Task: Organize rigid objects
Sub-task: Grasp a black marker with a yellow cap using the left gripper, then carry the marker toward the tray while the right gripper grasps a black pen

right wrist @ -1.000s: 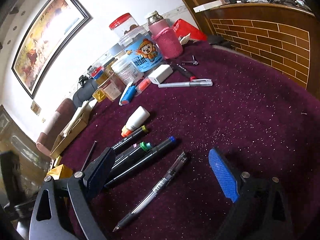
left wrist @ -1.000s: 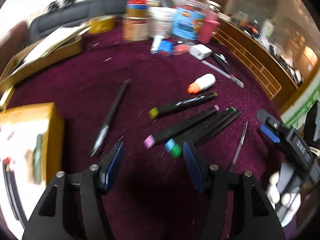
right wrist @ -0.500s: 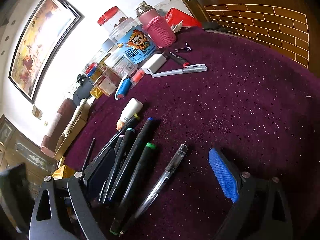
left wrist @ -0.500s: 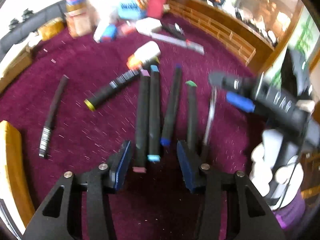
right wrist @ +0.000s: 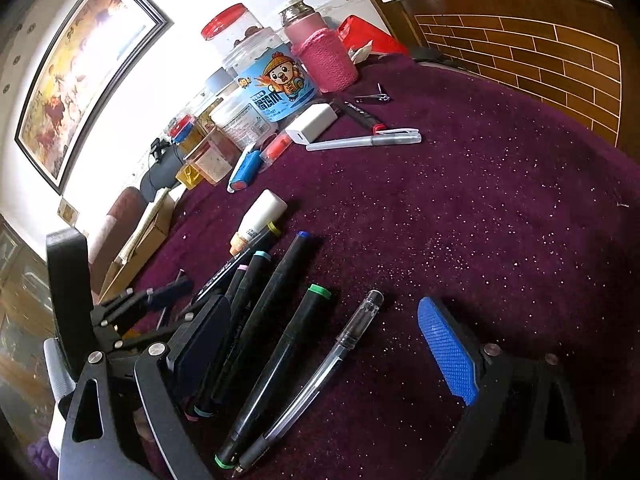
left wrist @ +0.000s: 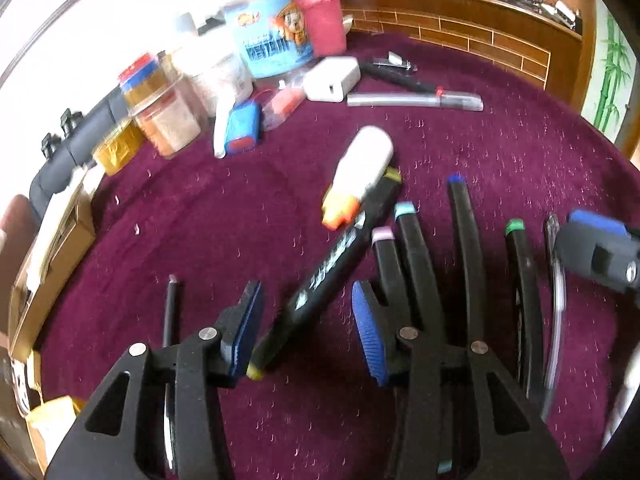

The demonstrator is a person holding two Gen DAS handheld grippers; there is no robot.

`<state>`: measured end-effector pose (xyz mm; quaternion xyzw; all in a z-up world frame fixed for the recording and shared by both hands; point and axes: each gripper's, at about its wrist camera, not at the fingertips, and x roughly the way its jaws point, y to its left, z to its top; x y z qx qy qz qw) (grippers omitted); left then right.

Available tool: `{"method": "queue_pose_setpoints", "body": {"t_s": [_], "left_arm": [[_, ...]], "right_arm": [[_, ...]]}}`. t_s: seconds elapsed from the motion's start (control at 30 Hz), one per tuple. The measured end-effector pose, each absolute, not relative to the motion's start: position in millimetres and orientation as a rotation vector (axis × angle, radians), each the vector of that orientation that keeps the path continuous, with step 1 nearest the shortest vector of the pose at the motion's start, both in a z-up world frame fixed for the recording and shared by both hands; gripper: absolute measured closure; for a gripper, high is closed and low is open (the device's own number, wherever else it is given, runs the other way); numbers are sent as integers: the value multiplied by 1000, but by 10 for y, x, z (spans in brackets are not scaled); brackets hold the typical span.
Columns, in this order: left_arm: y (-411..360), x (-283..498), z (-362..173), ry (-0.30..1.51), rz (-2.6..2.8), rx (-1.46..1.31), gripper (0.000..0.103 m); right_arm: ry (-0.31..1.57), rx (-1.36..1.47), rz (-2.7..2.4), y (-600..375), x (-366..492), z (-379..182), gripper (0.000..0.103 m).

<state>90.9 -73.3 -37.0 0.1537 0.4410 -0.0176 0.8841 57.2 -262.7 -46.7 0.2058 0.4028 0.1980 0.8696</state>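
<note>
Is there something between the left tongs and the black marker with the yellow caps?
Nothing visible does. The yellow-capped marker already lies slanted between the closing jaws of the left tongs, its near end by the left pad. A white glue bottle rests against its far end, outside the jaws.

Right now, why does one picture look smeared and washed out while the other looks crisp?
Left wrist view: motion blur smears the blue tub and glue bottle, and the bright wall behind is blown out white. Right wrist view: sharp, with the clear pen and green-capped marker crisp, though the fisheye lens bends the brick ledge.
</note>
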Motion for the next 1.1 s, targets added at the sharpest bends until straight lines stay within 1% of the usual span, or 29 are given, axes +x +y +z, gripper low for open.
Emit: {"method": "queue_pose_setpoints", "body": {"t_s": [0.03,0.07,0.17,0.2,0.4,0.53,0.73,0.83,1.1], "left_arm": [[-719,912,-359,935,-46,287,70],[-705,890,-351,948,-42,268,80],[-688,713,-306,962,-48,273,89],[-680,617,-299,968,-52,261,89],[-473,10,-288,1006,-49,111,90],[-481,-317,-284,1012,-47,63,90],[-627,-175,-373,1004,-23,93,89],[-688,-106,-401,954,-9,120,89],[-489,-267,-373,929,-29,-42,91]], "right_arm": [[842,429,413,-2625,571,-467,11],[842,429,413,-2625,574,-466,11],[842,429,412,-2623,572,-465,11],[843,428,412,-2620,570,-465,11],[844,428,414,-2621,566,-466,11],[844,427,413,-2619,566,-467,11],[843,426,411,-2617,558,-470,11],[842,425,411,-2614,561,-471,11],[841,424,411,-2615,556,-473,11]]}}
